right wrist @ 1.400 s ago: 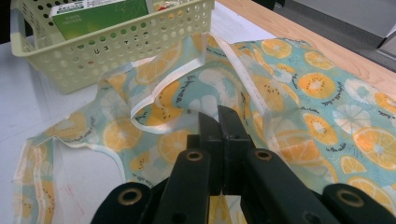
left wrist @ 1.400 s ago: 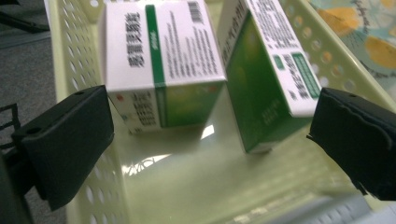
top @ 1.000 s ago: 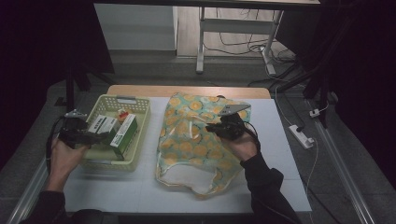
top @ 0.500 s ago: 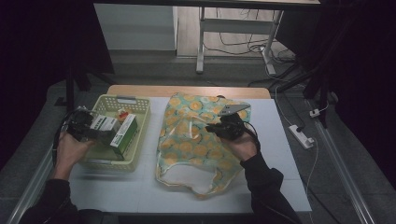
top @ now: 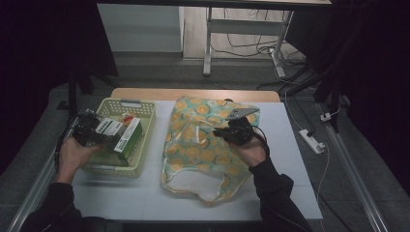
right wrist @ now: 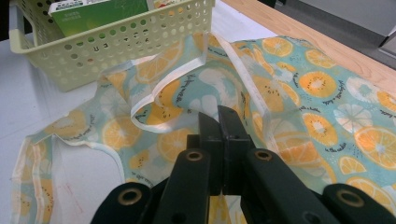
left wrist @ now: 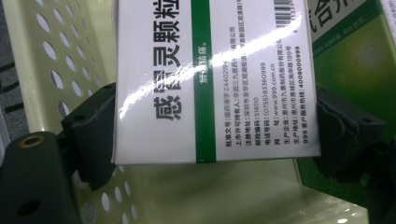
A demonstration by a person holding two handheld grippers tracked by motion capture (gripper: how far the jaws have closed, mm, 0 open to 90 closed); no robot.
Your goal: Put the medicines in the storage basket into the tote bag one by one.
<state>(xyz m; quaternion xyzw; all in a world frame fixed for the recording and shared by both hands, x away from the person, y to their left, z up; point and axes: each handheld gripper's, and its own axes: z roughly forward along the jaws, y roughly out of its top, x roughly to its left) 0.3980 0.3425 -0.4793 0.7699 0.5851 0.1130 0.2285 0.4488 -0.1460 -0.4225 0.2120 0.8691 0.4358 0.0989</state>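
Note:
A pale yellow perforated basket (top: 121, 103) sits on the left of the white table with medicine boxes inside. My left gripper (top: 99, 137) reaches into the basket (left wrist: 56, 60) and is shut on a white box with a green stripe (left wrist: 187, 79), its pads on the box's two long edges. A green box (left wrist: 355, 51) lies just beside it. An orange-slice patterned bag (top: 203, 154) lies flat in the middle of the table. My right gripper (top: 220, 133) rests on the bag (right wrist: 327, 93), jaws shut (right wrist: 219, 119) with fabric and a handle bunched up at their tips.
The basket (right wrist: 116, 42) stands close to the bag's left edge. A wooden strip (top: 193, 93) runs along the table's far edge. A power strip (top: 312, 141) and cables lie off the table's right side. White table surface shows in front of the basket.
My left gripper has moved right, from the basket's outer edge into the basket, and now holds the white box. The right hand has stayed on the bag.

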